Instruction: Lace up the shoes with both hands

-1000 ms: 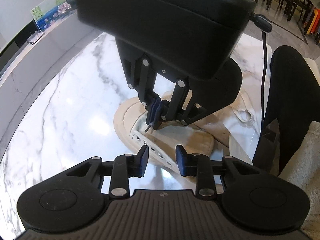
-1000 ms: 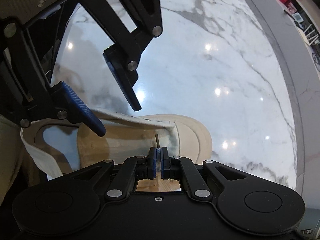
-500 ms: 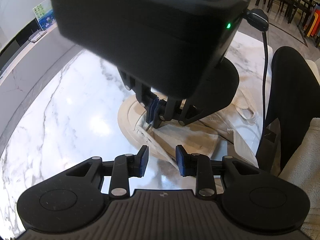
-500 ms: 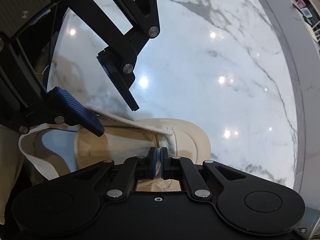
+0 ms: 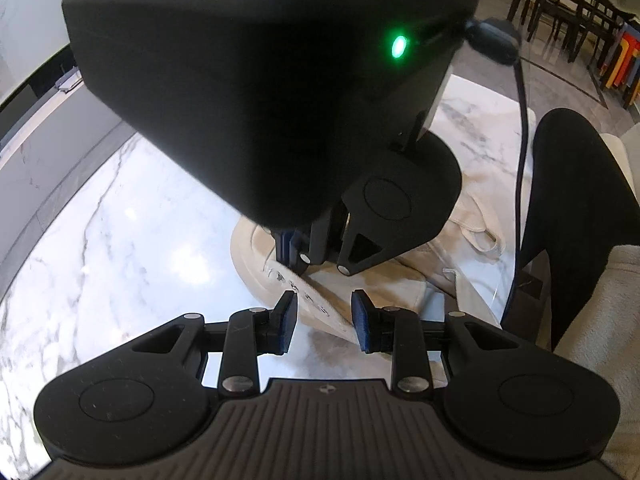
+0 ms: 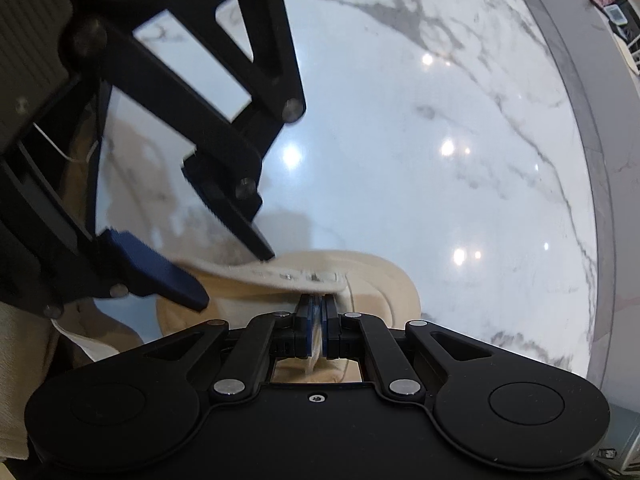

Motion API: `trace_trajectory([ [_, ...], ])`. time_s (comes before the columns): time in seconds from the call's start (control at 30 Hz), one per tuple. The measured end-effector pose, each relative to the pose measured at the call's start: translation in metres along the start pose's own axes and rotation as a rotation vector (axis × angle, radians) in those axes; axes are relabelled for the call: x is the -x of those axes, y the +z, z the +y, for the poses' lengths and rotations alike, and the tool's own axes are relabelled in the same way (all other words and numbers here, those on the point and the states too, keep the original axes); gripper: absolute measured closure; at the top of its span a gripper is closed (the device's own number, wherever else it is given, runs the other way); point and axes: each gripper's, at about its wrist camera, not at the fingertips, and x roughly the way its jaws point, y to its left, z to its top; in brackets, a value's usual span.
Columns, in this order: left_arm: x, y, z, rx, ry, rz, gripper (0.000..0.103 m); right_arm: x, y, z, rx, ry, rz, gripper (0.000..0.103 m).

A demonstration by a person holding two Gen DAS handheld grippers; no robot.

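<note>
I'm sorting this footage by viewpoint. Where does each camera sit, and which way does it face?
Left wrist: on the left gripper, tilted down at the cream shoe on the marble table; the right gripper fills the top, a dark-clad leg at right.
Right wrist: on the right gripper, facing down at the shoe's toe; the left gripper crosses upper left.
Shared: shoe, table, each other's gripper.

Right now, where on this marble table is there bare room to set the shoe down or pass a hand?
Bare marble table runs from the shoe toe to the grey rim. Crowded over the shoe, where the left gripper and the right gripper meet.
</note>
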Motion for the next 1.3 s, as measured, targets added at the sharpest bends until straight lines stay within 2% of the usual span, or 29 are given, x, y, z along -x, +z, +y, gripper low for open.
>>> trace_trajectory([
  [0.2, 0.012, 0.001, 0.006, -0.054, 0.025, -0.003, 0.074, 0.0, -0.005, 0.006, 0.018, -0.007, -0.025, 0.1],
  [0.33, 0.012, -0.001, 0.013, -0.042, 0.04, 0.002, 0.074, 0.006, -0.016, 0.009, 0.037, -0.036, -0.056, 0.099],
  [0.4, 0.009, -0.002, 0.016, -0.043, 0.051, 0.006, 0.074, 0.007, -0.018, 0.009, 0.047, -0.046, -0.067, 0.092],
  [0.43, 0.006, -0.002, 0.016, -0.048, 0.056, 0.008, 0.074, 0.009, -0.02, 0.01, 0.05, -0.05, -0.071, 0.081],
  [0.47, 0.003, -0.002, 0.017, -0.055, 0.06, 0.01, 0.074, 0.009, -0.021, 0.009, 0.053, -0.052, -0.074, 0.076],
  [0.6, -0.006, -0.002, 0.02, -0.095, 0.052, 0.013, 0.074, 0.01, -0.024, 0.005, 0.047, -0.056, -0.072, 0.076],
  [0.8, -0.02, -0.002, 0.022, -0.155, 0.055, 0.028, 0.077, 0.008, -0.032, 0.009, 0.032, -0.042, -0.076, 0.083],
  [0.83, -0.023, -0.004, 0.022, -0.159, 0.053, 0.028, 0.077, 0.007, -0.032, 0.009, 0.028, -0.043, -0.077, 0.086],
  [0.87, -0.025, -0.005, 0.022, -0.162, 0.051, 0.028, 0.077, 0.005, -0.032, 0.008, 0.023, -0.043, -0.079, 0.095],
  [0.93, -0.027, -0.005, 0.023, -0.168, 0.046, 0.024, 0.077, 0.003, -0.033, 0.006, 0.013, -0.043, -0.081, 0.1],
  [1.13, -0.03, -0.006, 0.024, -0.171, 0.039, 0.02, 0.077, 0.006, -0.039, 0.004, -0.021, -0.033, -0.138, 0.103],
  [1.3, -0.031, -0.009, 0.022, -0.211, 0.029, 0.024, 0.077, 0.01, -0.038, 0.005, -0.032, -0.011, -0.172, 0.103],
])
